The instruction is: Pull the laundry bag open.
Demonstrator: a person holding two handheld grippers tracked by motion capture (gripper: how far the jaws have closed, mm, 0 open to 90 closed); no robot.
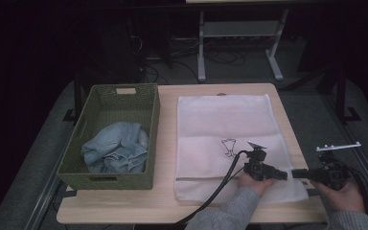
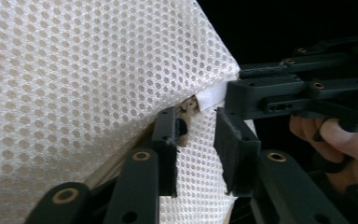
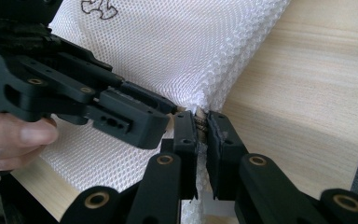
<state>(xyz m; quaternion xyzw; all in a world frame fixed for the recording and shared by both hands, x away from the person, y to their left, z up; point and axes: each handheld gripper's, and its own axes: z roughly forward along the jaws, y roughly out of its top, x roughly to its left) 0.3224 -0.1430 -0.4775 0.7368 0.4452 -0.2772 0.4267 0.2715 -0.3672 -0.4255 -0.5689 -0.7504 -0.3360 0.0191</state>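
High view shows a light wooden table in the middle of the frame, with a white mesh bag lying flat on its right half. A small dark drawing is printed near the centre of the bag. On the left half of the table stands a green woven basket, and a crumpled piece of blue denim lies inside it.

The 2 grippers meet at the lower right corner of the bag, in the lower right of the frame. The left gripper points to the right, and the person's left hand rests on the bag. The right gripper points to the left and is held by the right hand just past the table edge. Their tips are very near each other.

In the left gripper view, the left gripper has its jaws apart, with the mesh corner and a small metal zipper pull between them, in the centre of the frame. The other gripper comes in from the right and reaches the white tape at the bag's corner.

In the right gripper view, the right gripper has its jaws almost together, clamped on the corner of the mesh bag at the centre of the frame. The bare table shows at the right.
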